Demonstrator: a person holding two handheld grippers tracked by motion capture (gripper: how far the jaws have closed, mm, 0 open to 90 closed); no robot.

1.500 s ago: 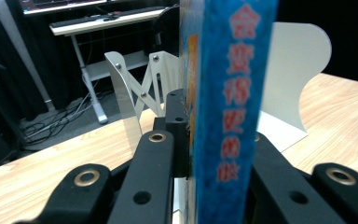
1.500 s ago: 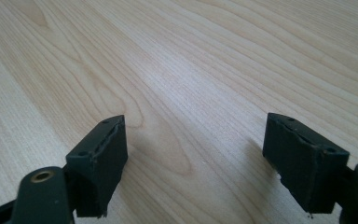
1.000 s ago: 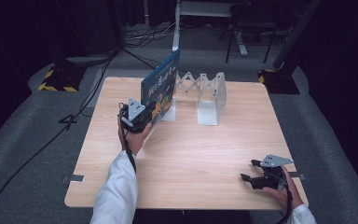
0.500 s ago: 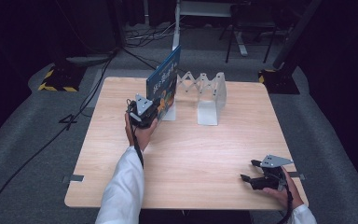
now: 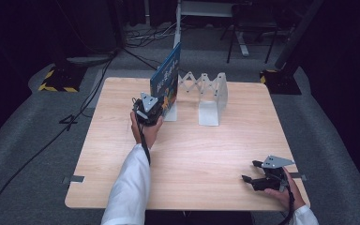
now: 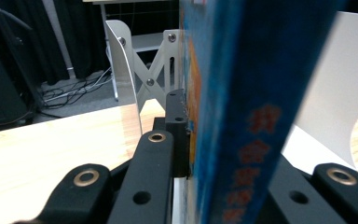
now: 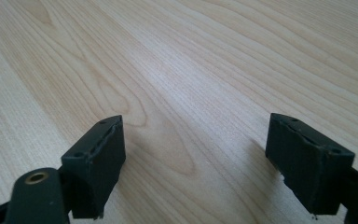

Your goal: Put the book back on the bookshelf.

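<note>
— Two tools are working over one wooden surface (image 5: 192, 154). Starting at the left: what is the left tool (image 5: 153, 108) doing?

— It is sitting toward the far left part of the surface, a hand (image 5: 145, 131) in a white sleeve (image 5: 129, 187) carrying it. Its jaws are clenching on the lower near edge of a blue book (image 5: 168, 77). In the left gripper view the book's spine (image 6: 247, 116), with orange characters on it, is running up between the black jaws, and one pad (image 6: 177, 130) is pressing flat against the cover.

— And how is the book standing?

— Upright on its lower edge, tilting a little, near the middle of the far edge of the surface. It is leaning just beside the left plate of a white expanding bookend rack (image 5: 206, 96). In the left gripper view a rack plate (image 6: 123, 70) and its crossed struts are showing behind the book; whether the cover is touching the plate I cannot tell.

— Moving right, what is lying past the rack?

— Bare wood, all the way to the near right corner. The right tool (image 5: 251, 180) is resting low there, in the person's other hand (image 5: 288, 194), with its grey three-cornered plate (image 5: 275, 161) on top.

— Is it gripping anything?

— No. In the right gripper view its jaws are standing wide apart and released, with wood grain (image 7: 191, 93) alone between them.
</note>
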